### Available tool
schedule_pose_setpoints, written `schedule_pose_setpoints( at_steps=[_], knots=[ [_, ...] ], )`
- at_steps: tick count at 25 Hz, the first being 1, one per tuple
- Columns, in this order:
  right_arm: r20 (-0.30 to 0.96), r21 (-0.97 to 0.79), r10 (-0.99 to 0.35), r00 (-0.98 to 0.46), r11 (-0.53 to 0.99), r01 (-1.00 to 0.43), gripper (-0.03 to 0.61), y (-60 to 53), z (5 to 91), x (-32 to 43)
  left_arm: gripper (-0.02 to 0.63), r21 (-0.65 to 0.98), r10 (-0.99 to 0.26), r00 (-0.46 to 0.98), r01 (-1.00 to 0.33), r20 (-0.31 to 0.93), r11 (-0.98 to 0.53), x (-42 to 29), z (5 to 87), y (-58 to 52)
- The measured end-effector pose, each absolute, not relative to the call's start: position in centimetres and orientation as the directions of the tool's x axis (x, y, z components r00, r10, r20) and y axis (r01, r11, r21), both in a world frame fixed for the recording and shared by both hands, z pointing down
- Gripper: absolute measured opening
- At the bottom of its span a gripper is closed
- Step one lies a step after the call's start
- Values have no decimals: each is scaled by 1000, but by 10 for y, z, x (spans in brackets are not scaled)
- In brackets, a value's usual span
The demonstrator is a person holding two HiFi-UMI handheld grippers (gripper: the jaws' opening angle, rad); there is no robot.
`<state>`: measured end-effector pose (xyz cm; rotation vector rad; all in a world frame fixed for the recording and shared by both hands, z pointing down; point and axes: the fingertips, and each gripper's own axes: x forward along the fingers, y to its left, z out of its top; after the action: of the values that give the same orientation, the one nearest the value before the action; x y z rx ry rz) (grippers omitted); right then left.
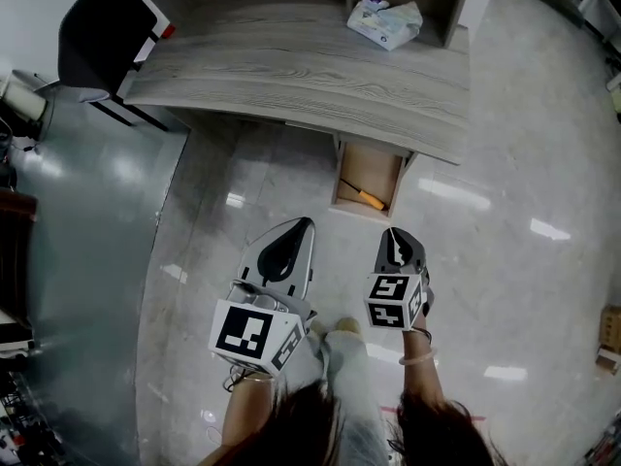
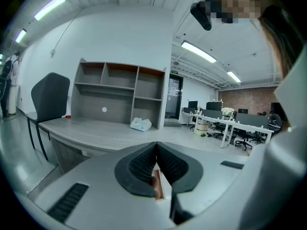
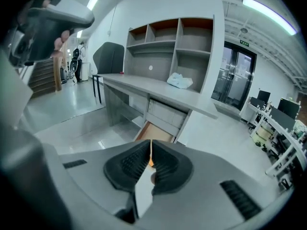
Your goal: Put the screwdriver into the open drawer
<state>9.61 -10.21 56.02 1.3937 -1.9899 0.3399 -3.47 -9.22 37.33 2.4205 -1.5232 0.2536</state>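
Grippers both show jaws pressed together on nothing: the left gripper (image 1: 303, 227) and the right gripper (image 1: 395, 237) hang over the floor, short of the desk (image 1: 291, 76). The screwdriver (image 1: 361, 194) lies inside the open drawer (image 1: 380, 167) under the desk's front edge, so the task looks done.

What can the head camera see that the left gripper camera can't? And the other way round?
Only the head view shows the screwdriver, lying in the open drawer, and the right tongs, shut. Only the left gripper view shows the ceiling lights and a far row of office desks. Both show the grey desk, the black chair, the white packet on the desk, and the left tongs, shut with nothing held.
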Motion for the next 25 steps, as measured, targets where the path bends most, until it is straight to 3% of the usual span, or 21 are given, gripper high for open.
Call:
schedule_pose_setpoints(
  at_steps=[12, 25],
  knots=[
    [533, 103, -831, -158, 249, -963, 29, -65, 461, 88, 17, 154, -838, 480, -877, 258, -455, -53, 325, -58],
    [412, 107, -900, -144, 205, -973, 26, -9, 347, 59, 17, 137, -805, 551, -835, 221, -533, -61, 265, -21]
  ],
)
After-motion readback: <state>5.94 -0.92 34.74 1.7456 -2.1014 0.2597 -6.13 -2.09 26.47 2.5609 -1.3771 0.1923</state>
